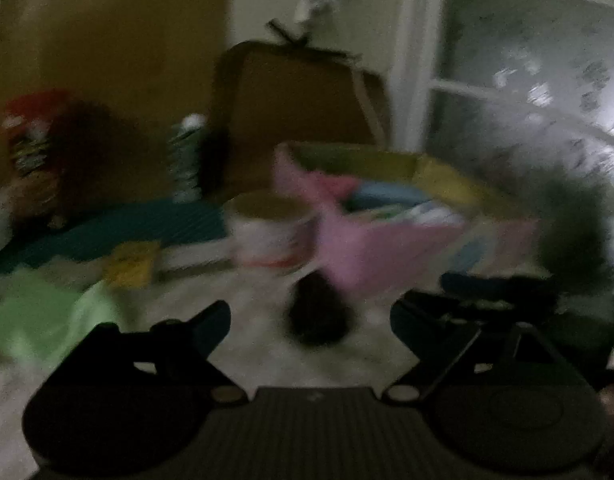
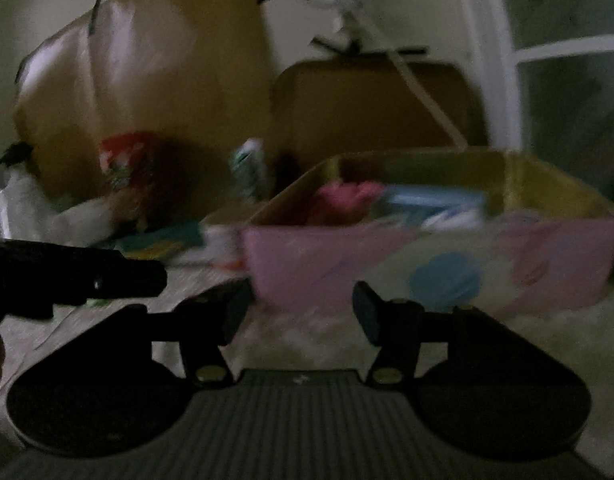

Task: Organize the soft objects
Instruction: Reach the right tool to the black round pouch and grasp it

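Both pairs of tongs, the left tongs (image 1: pixel 310 322) and the right tongs (image 2: pixel 303 308), hang released with nothing between their fingers, just in front of the pink storage box (image 2: pixel 427 264), which already holds soft pieces in pink and blue, while a dark soft object (image 1: pixel 317 316) lies on the pale surface (image 2: pixel 315 340) ahead of the left pair. With dim light and heavy motion blur, I judge a grab could miss that lump or clip the box wall and shove it. Around it the room is cluttered: a green cloth (image 1: pixel 43 316), a round tub (image 1: pixel 269 232), a brown cushion (image 2: pixel 371 108) and a glass door (image 1: pixel 519 92).
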`<state>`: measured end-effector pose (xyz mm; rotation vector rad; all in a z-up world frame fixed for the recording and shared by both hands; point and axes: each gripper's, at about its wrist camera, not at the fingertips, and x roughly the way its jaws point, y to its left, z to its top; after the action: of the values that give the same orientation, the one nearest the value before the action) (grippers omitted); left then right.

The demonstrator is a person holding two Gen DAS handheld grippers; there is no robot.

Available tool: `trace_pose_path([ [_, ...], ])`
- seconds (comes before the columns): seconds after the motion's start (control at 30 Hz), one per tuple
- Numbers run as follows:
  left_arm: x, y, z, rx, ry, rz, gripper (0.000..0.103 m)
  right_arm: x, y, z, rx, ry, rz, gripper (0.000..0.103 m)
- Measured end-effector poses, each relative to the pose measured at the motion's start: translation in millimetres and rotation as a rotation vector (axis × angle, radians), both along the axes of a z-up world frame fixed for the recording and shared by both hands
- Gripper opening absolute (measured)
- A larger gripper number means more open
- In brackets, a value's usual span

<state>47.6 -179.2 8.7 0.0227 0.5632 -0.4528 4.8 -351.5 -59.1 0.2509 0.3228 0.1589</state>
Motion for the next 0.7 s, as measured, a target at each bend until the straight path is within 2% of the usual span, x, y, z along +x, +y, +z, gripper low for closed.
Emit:
trace_pose_path([
  [0.07,4.6,16.1,-8.8,0.017,0.03,0.049,0.09,3.1,14.0,0.0,-0.013,0.02,0.04,0.051],
  [0.2,16.7,44.9,-29.8,0.08,0.084,0.186,0.088,10.5,41.8,2.3,-0.035,0.059,0.103,0.046],
  [0.27,14.6,64.0,-27.3,-0.013,0.079,0.194,0.096,14.5,54.7,2.3,-0.058,0.086,0.115,0.046],
  [0.4,19.3,81.6,-28.0,-0.094,0.108,0.233,0.096,20.8,71.2,1.7,-0.116,0.123,0.107,0.046],
  [0.7,17.5,79.8,-28.6,-0.093,0.107,0.22,0.096,26.3,76.4,2.4,-0.13,0.149,0.067,0.046],
])
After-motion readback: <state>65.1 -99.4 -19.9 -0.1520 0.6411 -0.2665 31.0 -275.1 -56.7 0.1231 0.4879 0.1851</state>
